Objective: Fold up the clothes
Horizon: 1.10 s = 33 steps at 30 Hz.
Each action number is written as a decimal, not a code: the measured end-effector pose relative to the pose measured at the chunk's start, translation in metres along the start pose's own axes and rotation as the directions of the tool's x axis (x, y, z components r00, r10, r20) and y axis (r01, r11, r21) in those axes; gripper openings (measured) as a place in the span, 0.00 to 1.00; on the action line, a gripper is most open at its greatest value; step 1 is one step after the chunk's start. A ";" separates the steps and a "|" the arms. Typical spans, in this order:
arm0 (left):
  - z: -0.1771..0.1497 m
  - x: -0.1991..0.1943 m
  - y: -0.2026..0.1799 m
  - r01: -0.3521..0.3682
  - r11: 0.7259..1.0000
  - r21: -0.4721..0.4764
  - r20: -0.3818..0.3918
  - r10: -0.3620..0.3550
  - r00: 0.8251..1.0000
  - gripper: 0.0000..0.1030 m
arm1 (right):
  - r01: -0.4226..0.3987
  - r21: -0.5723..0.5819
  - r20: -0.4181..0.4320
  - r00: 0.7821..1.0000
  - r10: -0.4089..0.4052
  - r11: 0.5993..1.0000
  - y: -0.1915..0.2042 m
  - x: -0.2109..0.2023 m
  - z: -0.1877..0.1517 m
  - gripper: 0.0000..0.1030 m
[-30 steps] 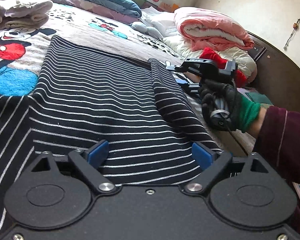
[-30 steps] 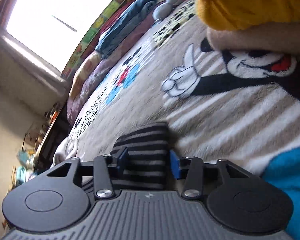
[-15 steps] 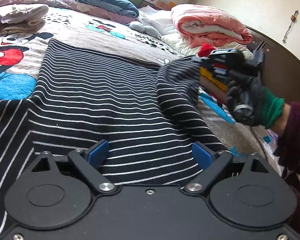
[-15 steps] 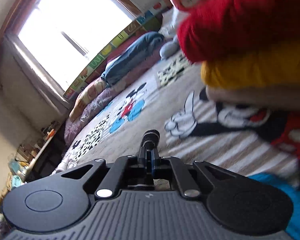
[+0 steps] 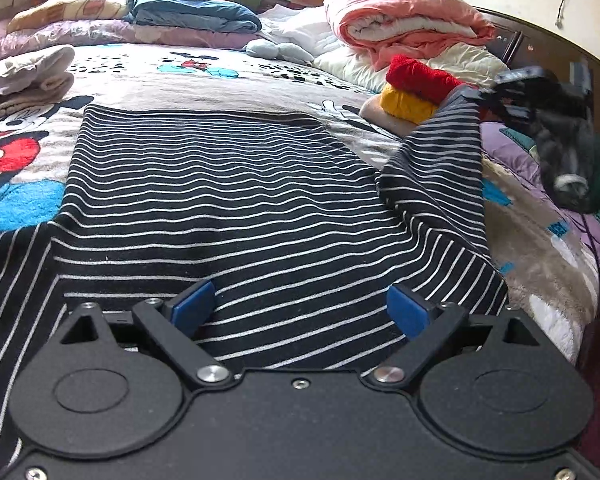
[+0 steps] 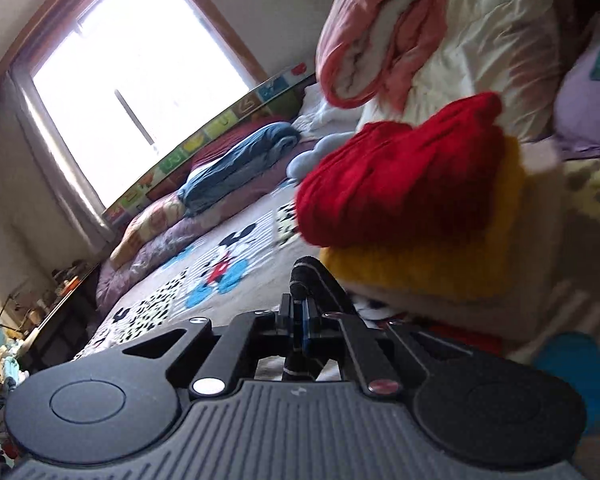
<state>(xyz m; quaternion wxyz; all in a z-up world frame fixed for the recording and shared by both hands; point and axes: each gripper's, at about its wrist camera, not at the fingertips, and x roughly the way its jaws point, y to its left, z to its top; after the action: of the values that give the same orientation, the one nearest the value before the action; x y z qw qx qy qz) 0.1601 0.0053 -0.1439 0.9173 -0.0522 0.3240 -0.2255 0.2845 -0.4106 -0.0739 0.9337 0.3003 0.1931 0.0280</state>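
Left claw (image 5: 300,312) is held wide open low over the near part of the striped shirt (image 5: 220,200), which is spread on the bed (image 5: 260,84). Right claw (image 6: 300,320) is closed on the sleeve (image 5: 440,160), lifted at the right beside the red and yellow pile (image 6: 400,184).

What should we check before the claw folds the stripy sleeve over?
1. Right claw shut on the stripy sleeve: ok.
2. Sleeve lifted off the bed: ok.
3. Left claw open, low over the shirt body: ok.
4. Shirt body lying flat: mostly ok, rippled near the lifted sleeve.
5. Red and yellow clothes pile clear of the sleeve: not ok, very close.
6. Other sleeve flat: cannot tell.
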 end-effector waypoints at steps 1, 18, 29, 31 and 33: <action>0.000 0.000 0.000 -0.001 1.000 0.001 0.000 0.001 1.000 0.91 | 0.009 0.006 0.007 1.000 -0.009 1.000 -0.005 -0.007 -0.001 0.06; -0.001 0.002 -0.005 -0.023 0.999 0.035 -0.004 0.023 1.000 0.91 | 0.145 0.176 0.067 0.985 -0.159 0.974 -0.100 -0.086 -0.026 0.06; -0.003 -0.028 -0.058 0.007 0.972 0.236 0.071 -0.024 0.997 0.91 | 0.108 0.310 0.045 0.991 -0.128 0.945 -0.142 -0.078 -0.052 0.30; -0.005 -0.033 -0.085 0.027 0.948 0.317 0.081 -0.055 0.995 0.91 | 0.071 0.367 0.067 0.993 -0.102 0.927 -0.151 -0.076 -0.060 0.39; -0.009 -0.032 -0.112 0.036 0.920 0.390 0.078 -0.071 0.994 0.90 | 0.042 0.403 0.084 0.993 -0.083 0.914 -0.158 -0.074 -0.067 0.40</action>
<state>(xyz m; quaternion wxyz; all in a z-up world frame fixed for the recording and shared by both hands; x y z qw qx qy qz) 0.0900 -0.0804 -0.1060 0.9167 0.1115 0.2296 -0.3076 0.1811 -0.5152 -0.1892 0.8612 0.4798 0.1577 -0.0569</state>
